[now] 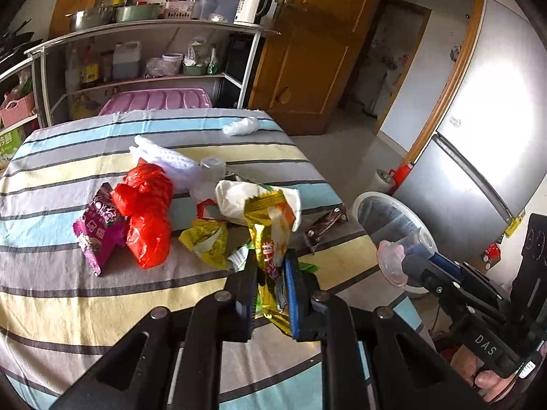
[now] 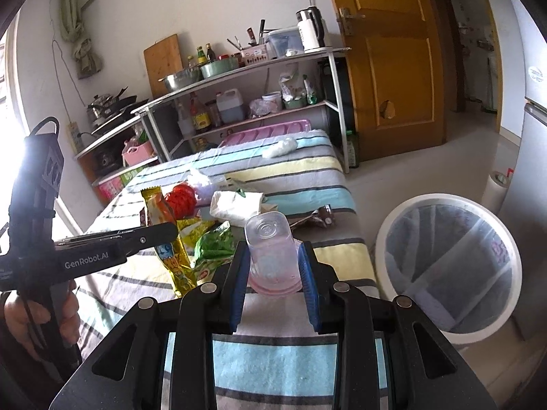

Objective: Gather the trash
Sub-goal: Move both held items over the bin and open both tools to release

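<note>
Beside the striped table (image 2: 301, 157), the bin (image 2: 448, 263) sits right of the right gripper (image 2: 273, 266) clamping the cup (image 2: 270, 239); left gripper (image 1: 271, 266) pinches a gold wrapper (image 1: 270, 235)

Both tools are matte black frames with triangular cut-outs and round silver pivot pins. The left gripper (image 1: 271, 266) has blue ribbed pads inside its fingers; seen from the other camera, its side reads "GenRobot.AI" in white, above a pistol handle with a thin black cable. The right gripper (image 2: 275, 266) has the same blue pads, and its handle carries white "DAS" lettering.
</note>
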Action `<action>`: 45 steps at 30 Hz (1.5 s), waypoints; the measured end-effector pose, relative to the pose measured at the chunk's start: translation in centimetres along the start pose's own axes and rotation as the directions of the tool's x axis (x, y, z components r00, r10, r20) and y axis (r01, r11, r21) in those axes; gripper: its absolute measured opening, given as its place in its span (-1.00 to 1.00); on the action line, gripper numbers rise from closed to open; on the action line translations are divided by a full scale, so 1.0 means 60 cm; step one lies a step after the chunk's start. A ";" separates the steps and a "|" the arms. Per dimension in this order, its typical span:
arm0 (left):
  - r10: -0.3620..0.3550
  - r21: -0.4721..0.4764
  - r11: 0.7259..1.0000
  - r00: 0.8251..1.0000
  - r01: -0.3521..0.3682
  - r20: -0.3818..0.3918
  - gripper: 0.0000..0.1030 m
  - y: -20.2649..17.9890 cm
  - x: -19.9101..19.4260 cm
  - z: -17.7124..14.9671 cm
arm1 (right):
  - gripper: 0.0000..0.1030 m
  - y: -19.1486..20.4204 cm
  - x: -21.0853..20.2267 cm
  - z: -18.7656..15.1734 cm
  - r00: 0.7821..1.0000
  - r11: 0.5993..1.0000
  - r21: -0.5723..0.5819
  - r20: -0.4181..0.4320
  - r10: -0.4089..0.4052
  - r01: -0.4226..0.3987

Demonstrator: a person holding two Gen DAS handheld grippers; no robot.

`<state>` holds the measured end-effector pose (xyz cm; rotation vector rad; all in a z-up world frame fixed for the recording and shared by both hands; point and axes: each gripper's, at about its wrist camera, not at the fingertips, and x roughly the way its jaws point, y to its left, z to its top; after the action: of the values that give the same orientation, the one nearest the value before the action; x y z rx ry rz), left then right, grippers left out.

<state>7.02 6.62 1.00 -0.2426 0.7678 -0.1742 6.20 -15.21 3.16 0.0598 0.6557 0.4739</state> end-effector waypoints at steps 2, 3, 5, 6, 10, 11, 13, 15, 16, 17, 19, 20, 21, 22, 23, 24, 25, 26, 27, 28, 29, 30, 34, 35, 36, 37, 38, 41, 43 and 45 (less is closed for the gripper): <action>0.001 0.004 1.000 1.000 -0.001 0.007 -0.80 -0.005 -0.002 0.001 | -0.41 -0.004 -0.005 0.000 1.000 1.000 0.005 0.007 -0.003 0.003; 0.001 0.006 1.000 1.000 -0.001 0.010 -0.84 -0.007 -0.002 0.002 | -0.41 -0.006 -0.006 0.001 1.000 1.000 0.006 0.009 -0.005 0.005; -0.001 0.018 1.000 1.000 0.001 0.013 -0.87 -0.014 -0.003 0.002 | -0.41 -0.011 -0.012 0.001 1.000 1.000 0.011 0.015 -0.011 0.010; -0.004 0.021 1.000 1.000 0.003 0.014 -0.87 -0.017 -0.002 0.003 | -0.41 -0.013 -0.013 0.001 1.000 1.000 0.014 0.016 -0.012 0.012; -0.020 0.030 0.999 1.000 0.020 0.014 -0.87 -0.029 -0.004 0.006 | -0.41 -0.021 -0.023 0.004 0.999 0.999 0.026 0.032 -0.022 0.021; -0.021 0.035 0.999 1.000 0.021 0.021 -0.88 -0.033 -0.006 0.008 | -0.41 -0.023 -0.026 0.005 0.999 0.999 0.028 0.037 -0.026 0.025; -0.041 0.043 0.998 0.999 0.039 0.027 -0.87 -0.044 -0.009 0.014 | -0.41 -0.031 -0.034 0.006 0.998 0.999 0.038 0.048 -0.033 0.032; -0.061 0.055 0.997 0.998 0.059 0.033 -0.87 -0.057 -0.012 0.019 | -0.41 -0.039 -0.041 0.008 0.997 0.998 0.047 0.060 -0.045 0.043; -0.070 0.063 0.996 0.997 0.068 0.034 -0.87 -0.065 -0.012 0.022 | -0.41 -0.046 -0.047 0.009 0.996 0.997 0.054 0.067 -0.055 0.051; -0.076 0.072 0.995 0.996 0.074 0.035 -0.88 -0.074 -0.011 0.024 | -0.41 -0.050 -0.051 0.011 0.996 0.997 0.060 0.071 -0.061 0.057; -0.094 0.101 0.991 0.995 0.091 0.032 -0.87 -0.097 -0.007 0.030 | -0.41 -0.063 -0.062 0.013 0.993 0.995 0.070 0.084 -0.083 0.077; -0.103 0.110 0.989 0.994 0.099 0.030 -0.87 -0.107 -0.003 0.033 | -0.41 -0.071 -0.068 0.015 0.991 0.993 0.075 0.090 -0.096 0.090; -0.115 0.120 0.987 0.993 0.111 0.026 -0.88 -0.117 0.001 0.036 | -0.41 -0.078 -0.073 0.016 0.990 0.992 0.081 0.095 -0.108 0.101; -0.130 0.132 0.983 0.991 0.126 0.021 -0.87 -0.130 0.005 0.040 | -0.41 -0.085 -0.077 0.017 0.988 0.990 0.087 0.098 -0.119 0.110; -0.140 0.144 0.980 0.990 0.136 0.019 -0.87 -0.144 0.011 0.045 | -0.41 -0.097 -0.083 0.018 0.985 0.987 0.098 0.101 -0.140 0.130; -0.151 0.159 0.976 0.989 0.147 0.013 -0.88 -0.158 0.017 0.048 | -0.41 -0.108 -0.088 0.019 0.983 0.984 0.107 0.102 -0.156 0.145; -0.164 0.173 0.972 0.987 0.160 0.006 -0.87 -0.172 0.023 0.051 | -0.41 -0.117 -0.092 0.020 0.980 0.981 0.115 0.104 -0.167 0.155; -0.178 0.183 0.967 0.984 0.175 0.000 -0.87 -0.186 0.029 0.054 | -0.41 -0.129 -0.097 0.020 0.978 0.977 0.128 0.105 -0.183 0.169; -0.197 0.193 0.962 0.980 0.195 -0.009 -0.87 -0.202 0.038 0.057 | -0.41 -0.139 -0.100 0.020 0.975 0.974 0.137 0.105 -0.195 0.180; -0.211 0.204 0.956 0.977 0.210 -0.017 -0.87 -0.218 0.046 0.059 | -0.41 -0.154 -0.104 0.021 0.971 0.969 0.149 0.103 -0.213 0.197; -0.221 0.214 0.952 0.975 0.220 -0.021 -0.87 -0.232 0.054 0.061 | -0.41 -0.165 -0.105 0.021 0.969 0.965 0.161 0.100 -0.226 0.208; -0.232 0.222 0.947 0.972 0.233 -0.031 -0.87 -0.246 0.064 0.063 | -0.41 -0.178 -0.108 0.021 0.967 0.960 0.176 0.097 -0.236 0.216; -0.269 0.231 0.931 0.959 0.283 -0.089 -0.87 -0.291 0.108 0.060 | -0.41 -0.223 -0.107 0.021 0.955 0.940 0.211 0.071 -0.289 0.268; -0.271 0.234 0.929 0.957 0.288 -0.101 -0.87 -0.301 0.118 0.059 | -0.41 -0.234 -0.103 0.021 0.952 0.935 0.214 0.058 -0.300 0.281; -0.273 0.232 0.927 0.955 0.293 -0.115 -0.87 -0.307 0.129 0.057 | -0.41 -0.244 -0.098 0.020 0.949 0.930 0.217 0.045 -0.312 0.296; -0.275 0.235 0.925 0.952 0.300 -0.133 -0.87 -0.316 0.142 0.056 | -0.41 -0.253 -0.096 0.017 0.947 0.928 0.216 0.036 -0.319 0.304; -0.269 0.235 0.925 0.952 0.298 -0.149 -0.87 -0.323 0.155 0.055 | -0.41 -0.261 -0.090 0.016 0.947 0.926 0.215 0.023 -0.322 0.309; -0.252 0.250 0.924 0.952 0.290 -0.173 -0.87 -0.339 0.177 0.050 | -0.41 -0.283 -0.073 0.007 0.945 0.923 0.213 -0.014 -0.326 0.322; -0.233 0.254 0.926 0.953 0.278 -0.194 -0.87 -0.349 0.199 0.046 | -0.41 -0.301 -0.057 -0.001 0.942 0.918 0.213 -0.046 -0.334 0.336; -0.223 0.242 0.931 0.950 0.275 -0.221 -0.87 -0.350 0.217 0.041 | -0.41 -0.315 -0.043 -0.007 0.939 0.914 0.218 -0.074 -0.335 0.343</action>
<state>16.55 -16.27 -0.09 -0.0629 0.8916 -0.5472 11.85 -33.22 0.53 0.1521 0.7360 0.0624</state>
